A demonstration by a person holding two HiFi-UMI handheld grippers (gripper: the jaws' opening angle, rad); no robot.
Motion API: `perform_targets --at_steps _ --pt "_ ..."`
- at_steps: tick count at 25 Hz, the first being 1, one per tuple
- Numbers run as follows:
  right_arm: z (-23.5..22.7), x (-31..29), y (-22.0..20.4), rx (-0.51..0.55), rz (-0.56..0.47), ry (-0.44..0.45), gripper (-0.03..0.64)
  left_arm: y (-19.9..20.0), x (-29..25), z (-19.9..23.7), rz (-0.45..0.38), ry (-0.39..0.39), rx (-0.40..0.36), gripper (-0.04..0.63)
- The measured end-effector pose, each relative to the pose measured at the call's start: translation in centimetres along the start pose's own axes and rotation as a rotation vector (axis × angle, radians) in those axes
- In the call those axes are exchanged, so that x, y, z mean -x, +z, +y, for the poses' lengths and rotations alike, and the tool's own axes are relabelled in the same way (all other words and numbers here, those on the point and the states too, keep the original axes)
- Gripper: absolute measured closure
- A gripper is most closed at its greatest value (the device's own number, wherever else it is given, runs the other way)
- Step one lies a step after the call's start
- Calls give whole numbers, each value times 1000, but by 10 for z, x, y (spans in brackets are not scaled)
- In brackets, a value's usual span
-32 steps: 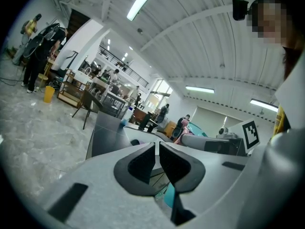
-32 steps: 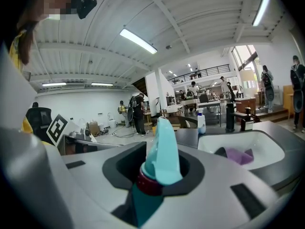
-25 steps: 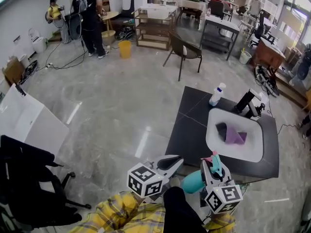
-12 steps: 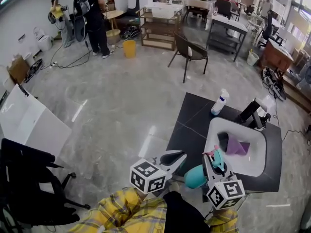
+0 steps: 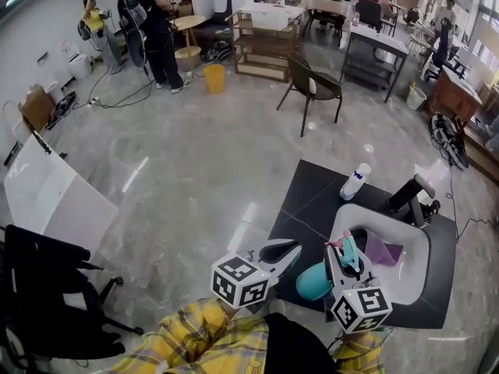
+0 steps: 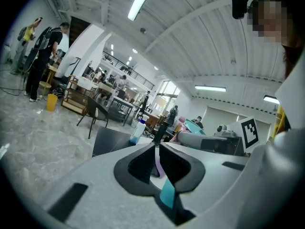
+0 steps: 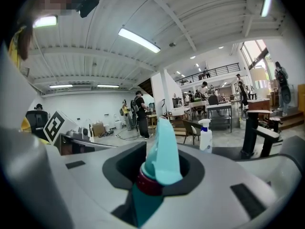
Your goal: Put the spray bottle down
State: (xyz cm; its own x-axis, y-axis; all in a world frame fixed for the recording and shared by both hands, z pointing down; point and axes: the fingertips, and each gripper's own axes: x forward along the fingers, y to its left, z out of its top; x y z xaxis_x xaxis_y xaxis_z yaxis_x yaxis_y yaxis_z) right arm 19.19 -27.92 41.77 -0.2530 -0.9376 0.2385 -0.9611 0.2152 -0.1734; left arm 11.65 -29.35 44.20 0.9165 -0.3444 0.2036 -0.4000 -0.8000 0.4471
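A teal spray bottle (image 5: 312,284) with a teal trigger head and a dark red collar is held by my right gripper (image 5: 341,265), which is shut on it near the neck. In the right gripper view the spray bottle (image 7: 159,161) stands upright between the jaws of the right gripper (image 7: 160,171). The bottle hangs over the near edge of a black table (image 5: 304,201). My left gripper (image 5: 279,252) is beside it on the left, jaws together and holding nothing. In its own view the left gripper (image 6: 156,149) points at the table.
A white sink basin (image 5: 419,248) on the table holds a purple cloth (image 5: 382,249). Behind it are a black faucet (image 5: 411,193) and a white spray bottle (image 5: 353,181). A dark chair (image 5: 313,88) stands beyond. At the left are an office chair (image 5: 47,287) and a white board (image 5: 54,197).
Both grippers have travelled forward together and the table with the sink is closer. The teal bottle stays held in the right gripper.
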Motion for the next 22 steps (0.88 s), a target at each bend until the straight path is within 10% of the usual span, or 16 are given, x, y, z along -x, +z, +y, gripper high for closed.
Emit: perform_targets --at_steps 22 --pt "-65 -81 15 61 18 80 520 30 -80 42 13 56 -8 568"
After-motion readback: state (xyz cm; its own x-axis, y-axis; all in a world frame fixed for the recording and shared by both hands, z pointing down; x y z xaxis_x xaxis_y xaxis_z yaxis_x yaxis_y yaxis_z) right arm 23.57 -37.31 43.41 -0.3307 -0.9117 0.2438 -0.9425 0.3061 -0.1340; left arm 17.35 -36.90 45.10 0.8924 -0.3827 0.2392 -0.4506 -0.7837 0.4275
